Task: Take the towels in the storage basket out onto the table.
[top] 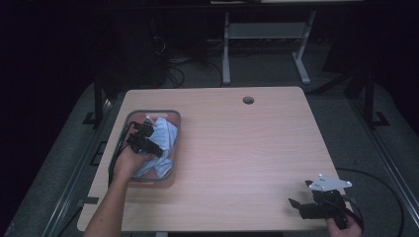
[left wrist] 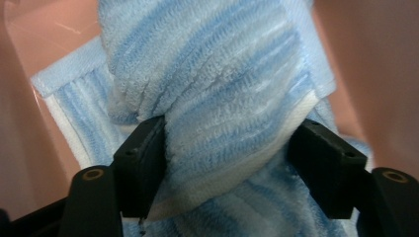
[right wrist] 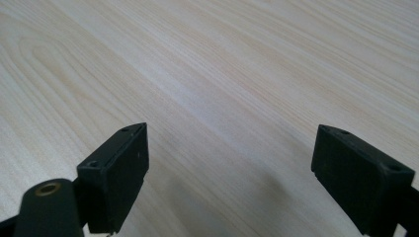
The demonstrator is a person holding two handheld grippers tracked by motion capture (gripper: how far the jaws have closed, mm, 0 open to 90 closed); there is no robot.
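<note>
- The left gripper [top: 146, 132] is reaching down into the clear bin [top: 174, 143] at the table's [top: 247, 158] left side, and the blue-and-white striped towel [top: 165, 136] is lying bunched inside that bin, right under and around the claw.
- In the left gripper view, a thick fold of the towel [left wrist: 222, 113] is sitting between the two black jaws of the left gripper [left wrist: 227, 148], both pads touching the pile, so the claw is pinching the cloth while standing fairly wide around the bulge.
- That close-up is giving us the ribbed terry weave, the white hem and the pinkish bin wall [left wrist: 29, 123] behind; the high view is showing none of that texture, just a pale crumple.
- The high view is offering the layout instead: the left hand [top: 129, 162] gripping the tool over the bin, and the right gripper [top: 296, 205] resting low at the table's near right corner, well apart from the bin.
- In the right gripper view, the right gripper [right wrist: 230, 163] is holding its jaws spread wide over bare wood grain [right wrist: 222, 74], nothing between them.
</note>
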